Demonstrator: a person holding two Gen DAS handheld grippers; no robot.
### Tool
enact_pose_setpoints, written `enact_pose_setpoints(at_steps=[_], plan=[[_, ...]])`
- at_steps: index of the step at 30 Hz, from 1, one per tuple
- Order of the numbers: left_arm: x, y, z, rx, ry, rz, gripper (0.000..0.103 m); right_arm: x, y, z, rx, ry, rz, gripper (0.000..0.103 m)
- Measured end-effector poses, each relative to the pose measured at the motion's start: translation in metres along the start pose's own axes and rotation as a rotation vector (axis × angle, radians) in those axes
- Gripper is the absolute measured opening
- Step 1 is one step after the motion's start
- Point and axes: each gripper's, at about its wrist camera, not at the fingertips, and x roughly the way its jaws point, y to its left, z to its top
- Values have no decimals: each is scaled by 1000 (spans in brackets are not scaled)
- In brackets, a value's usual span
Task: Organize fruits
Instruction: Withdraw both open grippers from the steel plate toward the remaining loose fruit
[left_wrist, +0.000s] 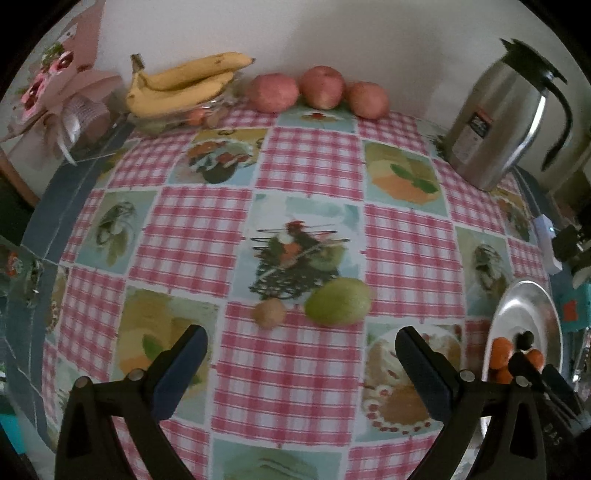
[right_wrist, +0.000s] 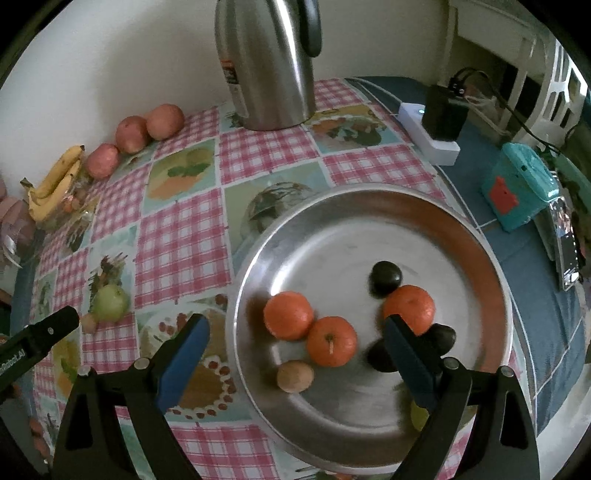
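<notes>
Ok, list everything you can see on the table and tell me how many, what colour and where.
oranges: three, orange, in tray
dark fruits: three, near-black, in tray
small fruit: one, brown, in tray
tray: one, silver, right side
green fruit: one, green, mid-table
brown fruit: one, beside it
apples: three, red, by wall
bananas: one bunch, yellow, back left
jug: one, steel, back right
left gripper: open, empty
right gripper: open over tray

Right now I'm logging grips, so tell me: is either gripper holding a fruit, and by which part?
Nothing is held. The left gripper and the right gripper are both open with nothing between their fingers.
</notes>
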Motion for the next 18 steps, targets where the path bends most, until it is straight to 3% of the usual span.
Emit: enact_pose_setpoints(at_steps=[8,18], plan=[[4,40,9,-82,-2,33,103,4,32,0,-60,0,57,95],[6,97,11,-269,-6,34,103,11,85,-5,-169,32,172,95]])
